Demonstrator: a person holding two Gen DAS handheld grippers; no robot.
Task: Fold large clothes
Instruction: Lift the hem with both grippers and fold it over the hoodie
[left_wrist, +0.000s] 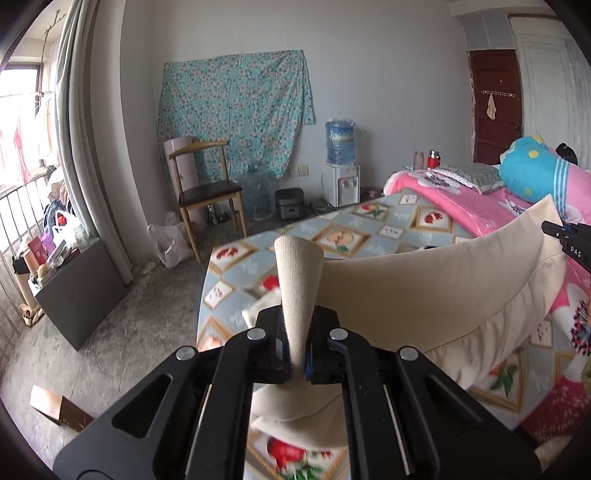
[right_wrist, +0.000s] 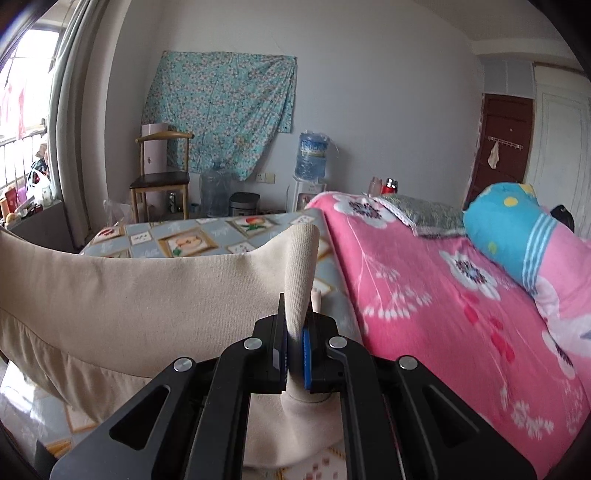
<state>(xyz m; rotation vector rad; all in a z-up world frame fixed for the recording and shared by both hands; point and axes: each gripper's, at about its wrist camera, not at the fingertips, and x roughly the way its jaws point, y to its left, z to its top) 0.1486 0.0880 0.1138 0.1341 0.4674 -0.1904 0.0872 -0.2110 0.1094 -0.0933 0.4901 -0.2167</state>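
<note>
A large beige garment (left_wrist: 424, 291) hangs stretched between my two grippers above the bed. My left gripper (left_wrist: 297, 347) is shut on its ribbed edge, which sticks up between the pads. In the right wrist view the same beige garment (right_wrist: 129, 295) spreads away to the left. My right gripper (right_wrist: 295, 343) is shut on another ribbed corner of it. The tip of the right gripper (left_wrist: 565, 236) shows at the right edge of the left wrist view. The garment's lower part sags toward the bed and is partly hidden behind the gripper bodies.
The bed carries a patterned blue sheet (left_wrist: 354, 229) and a pink floral quilt (right_wrist: 443, 288), with a blue plush toy (right_wrist: 509, 229) at its head. A wooden chair (left_wrist: 207, 192), a water dispenser (left_wrist: 341, 173) and jugs stand by the far wall. A dark cabinet (left_wrist: 77, 291) sits left.
</note>
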